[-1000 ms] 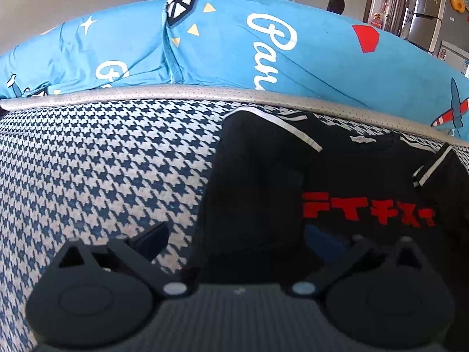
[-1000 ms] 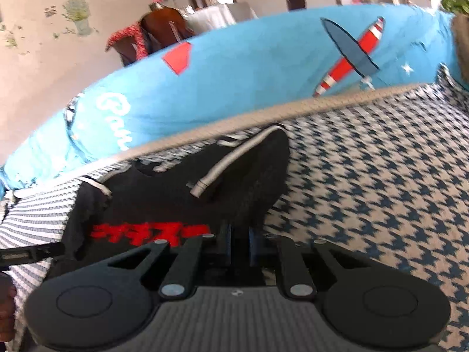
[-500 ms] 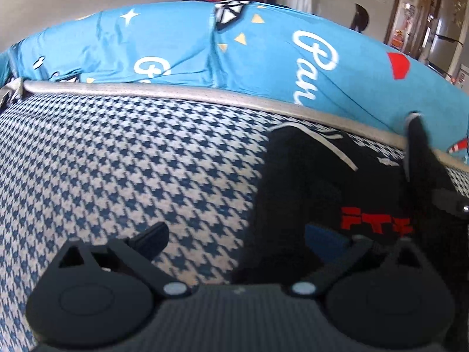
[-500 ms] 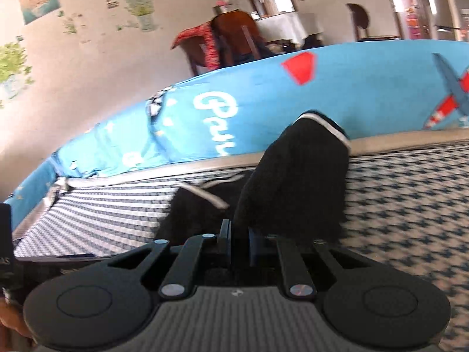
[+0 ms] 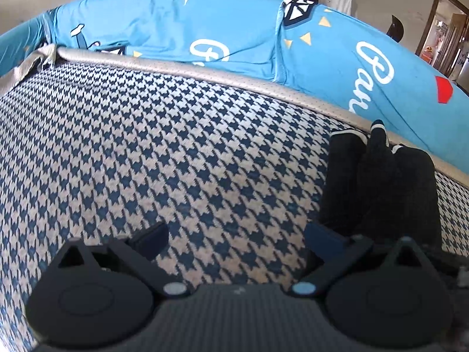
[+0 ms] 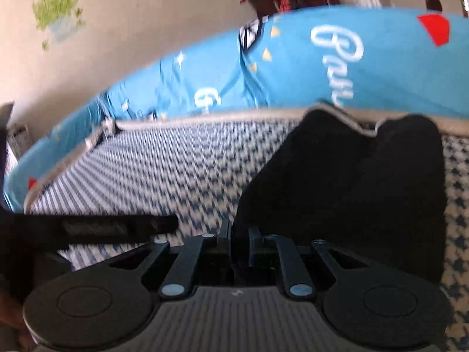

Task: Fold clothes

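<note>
While R hand-held gripper (image 6: pixel 240 236) jaws open round black garment (image 6: pixel 351 193), L hand-held gripper (image 5: pixel 234 234) spread, empty, blue cover (image 5: pixel 234 35) behind.

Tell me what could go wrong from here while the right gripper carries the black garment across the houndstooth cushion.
1. The right gripper pinches only an edge of the black garment with white trim, and its jaws are opening, so the fold may drop early.
2. The garment is bunched, so it may land creased.
3. The left gripper is open over the blue-and-white houndstooth cushion, pinning nothing, so the garment could slide.
</note>
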`<state>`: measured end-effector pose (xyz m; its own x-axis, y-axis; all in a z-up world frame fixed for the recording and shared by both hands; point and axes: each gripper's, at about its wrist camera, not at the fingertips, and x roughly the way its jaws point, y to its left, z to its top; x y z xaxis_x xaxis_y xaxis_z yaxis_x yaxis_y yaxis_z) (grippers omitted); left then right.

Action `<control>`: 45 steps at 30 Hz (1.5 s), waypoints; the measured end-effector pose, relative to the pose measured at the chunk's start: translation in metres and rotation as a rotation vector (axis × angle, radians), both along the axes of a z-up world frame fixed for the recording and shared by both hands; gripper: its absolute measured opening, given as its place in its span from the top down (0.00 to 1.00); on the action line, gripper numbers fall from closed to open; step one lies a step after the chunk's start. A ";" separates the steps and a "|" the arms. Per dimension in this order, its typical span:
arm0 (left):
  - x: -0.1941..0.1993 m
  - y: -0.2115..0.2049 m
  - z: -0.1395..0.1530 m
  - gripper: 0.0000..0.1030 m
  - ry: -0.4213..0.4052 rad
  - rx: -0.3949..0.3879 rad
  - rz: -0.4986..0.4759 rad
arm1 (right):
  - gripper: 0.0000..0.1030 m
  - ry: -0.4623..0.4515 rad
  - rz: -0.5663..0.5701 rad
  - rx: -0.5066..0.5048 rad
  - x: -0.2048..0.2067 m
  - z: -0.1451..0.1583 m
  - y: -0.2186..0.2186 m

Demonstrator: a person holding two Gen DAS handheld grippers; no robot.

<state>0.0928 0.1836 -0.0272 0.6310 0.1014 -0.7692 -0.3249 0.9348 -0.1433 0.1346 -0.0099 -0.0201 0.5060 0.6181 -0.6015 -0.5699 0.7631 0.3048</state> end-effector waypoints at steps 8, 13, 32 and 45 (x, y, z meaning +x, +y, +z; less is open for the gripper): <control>0.001 0.004 0.002 0.00 -0.013 -0.038 0.015 | 0.80 -0.011 0.039 -0.044 0.010 0.007 -0.002; 0.003 0.001 0.004 0.00 -0.026 -0.040 0.019 | 0.77 -0.126 -0.035 -0.034 0.013 0.028 -0.007; 0.006 0.000 0.000 0.00 -0.011 -0.038 0.026 | 0.77 -0.128 -0.164 -0.095 0.053 0.011 0.017; 0.005 -0.002 -0.001 0.00 -0.010 -0.038 0.029 | 0.94 -0.286 -0.114 -0.016 0.046 0.031 0.030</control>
<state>0.0982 0.1817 -0.0278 0.6362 0.0911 -0.7661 -0.3504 0.9188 -0.1817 0.1807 0.0201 0.0109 0.7218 0.5395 -0.4334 -0.5415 0.8303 0.1317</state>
